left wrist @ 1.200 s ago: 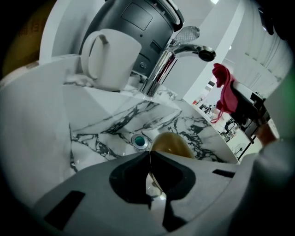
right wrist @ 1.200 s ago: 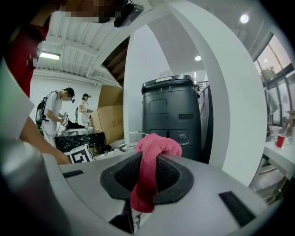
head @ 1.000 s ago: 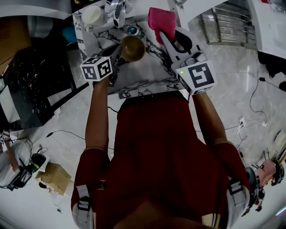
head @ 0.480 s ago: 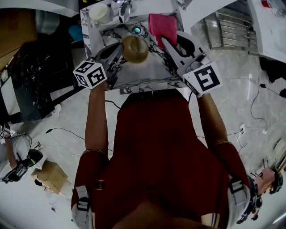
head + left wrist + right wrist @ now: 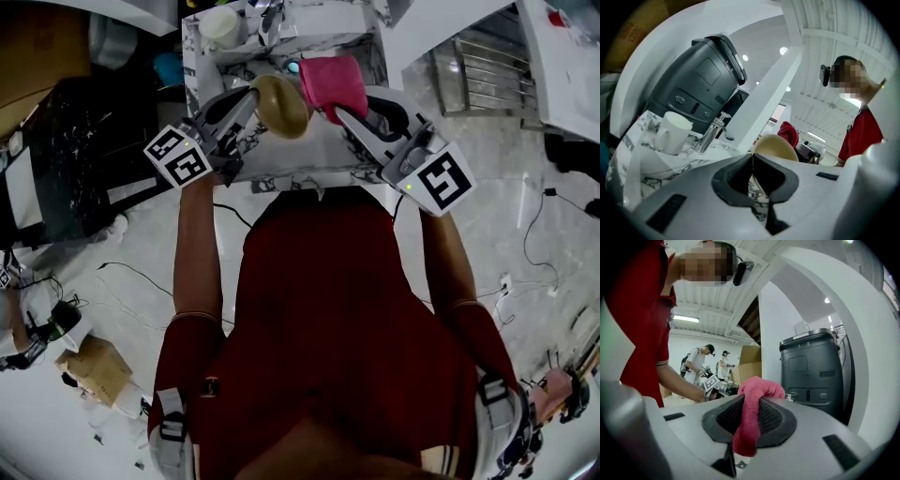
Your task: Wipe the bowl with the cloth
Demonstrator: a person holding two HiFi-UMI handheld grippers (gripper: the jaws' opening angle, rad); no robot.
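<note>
Pink terry cloth [image 5: 757,387] bunches between the pads of my right hand-held gripper [image 5: 343,114], whose jaws stand narrow and pinch it. My left hand-held gripper [image 5: 751,176] is clamped on the thin rim of the tan round bowl [image 5: 281,105], which hangs tipped on its side above the white marble-patterned worktop [image 5: 309,159]. The cloth sits just right of the bowl in the head view; I cannot tell whether they touch. A white mug [image 5: 222,26] stands beyond the bowl, to its left.

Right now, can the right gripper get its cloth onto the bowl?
Probably yes: the right gripper, shut on the pink cloth, has it beside the bowl gripped by the left gripper, and nothing shows between them.
</note>
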